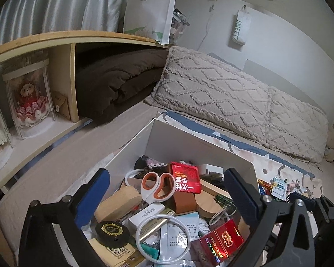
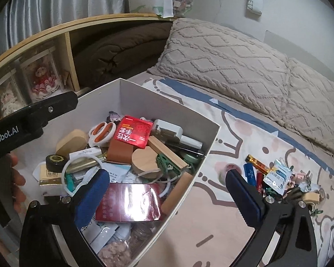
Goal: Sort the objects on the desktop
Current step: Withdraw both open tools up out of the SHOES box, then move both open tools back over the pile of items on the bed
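A white box [image 1: 202, 149] [image 2: 158, 109] on the bed holds several small things: orange-handled scissors [image 1: 157, 185] [image 2: 101, 133], a red packet [image 1: 186, 179] [image 2: 133, 131], wooden blocks, a black round tin [image 1: 112, 233] [image 2: 54, 161], a white ring [image 1: 162, 238] and a dark red wrapped box [image 2: 129, 202]. My left gripper [image 1: 167, 195] hangs open over the box, nothing between its blue pads. My right gripper [image 2: 168, 190] is open too, straddling the box's near right wall above the dark red box. Loose items [image 2: 267, 173] lie on the patterned sheet to the right.
A beige quilted pillow [image 1: 229, 98] [image 2: 233, 53] lies behind the box. A wooden shelf [image 1: 62, 44] at left holds a folded brown blanket [image 1: 120, 82] and dolls in clear cases [image 1: 31, 98]. A hand [image 2: 17, 178] holds the left gripper's body [image 2: 33, 115] at the box's left.
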The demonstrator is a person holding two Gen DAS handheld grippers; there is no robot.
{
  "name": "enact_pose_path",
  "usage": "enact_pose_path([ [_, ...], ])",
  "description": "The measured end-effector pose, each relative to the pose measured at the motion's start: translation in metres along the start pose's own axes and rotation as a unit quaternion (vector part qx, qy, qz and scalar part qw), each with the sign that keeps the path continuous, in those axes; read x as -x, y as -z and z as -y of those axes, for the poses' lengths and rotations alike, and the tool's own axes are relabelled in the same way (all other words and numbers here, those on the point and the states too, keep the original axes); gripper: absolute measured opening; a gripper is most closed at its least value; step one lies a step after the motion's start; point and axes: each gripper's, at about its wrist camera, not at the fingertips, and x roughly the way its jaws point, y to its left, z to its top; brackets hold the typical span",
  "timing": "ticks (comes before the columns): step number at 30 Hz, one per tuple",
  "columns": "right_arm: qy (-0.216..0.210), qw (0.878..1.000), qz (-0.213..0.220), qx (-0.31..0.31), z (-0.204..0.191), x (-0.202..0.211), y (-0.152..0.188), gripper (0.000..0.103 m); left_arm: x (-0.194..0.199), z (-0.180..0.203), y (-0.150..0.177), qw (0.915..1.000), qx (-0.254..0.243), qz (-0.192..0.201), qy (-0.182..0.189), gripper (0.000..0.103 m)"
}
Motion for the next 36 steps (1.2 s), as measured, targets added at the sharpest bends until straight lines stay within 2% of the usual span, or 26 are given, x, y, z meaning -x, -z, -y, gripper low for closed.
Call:
enact_pose_path([
  [7,-0.005,1.0,0.007,-0.01,0.008,0.013,0.003,0.103,0.004,0.009,0.001,0.9999,-0.014,0.003,-0.007,0.103],
  [14,0.011,1.0,0.016,0.0,0.016,0.025,0.008,0.103,-0.001,0.021,0.003,0.9997,-0.024,-0.007,-0.007,0.103],
  [19,0.018,0.999,0.024,-0.016,0.034,0.031,0.013,0.103,-0.002,0.029,0.003,0.9996,-0.025,-0.004,-0.008,0.103],
  [29,0.053,0.997,0.032,-0.051,0.085,0.039,0.028,0.103,-0.005,0.058,0.007,0.999,-0.031,-0.008,0.031,0.103],
  [36,0.072,0.993,0.04,-0.084,0.121,0.054,0.042,0.103,-0.003,0.09,0.012,0.9972,-0.061,-0.007,0.043,0.103],
])
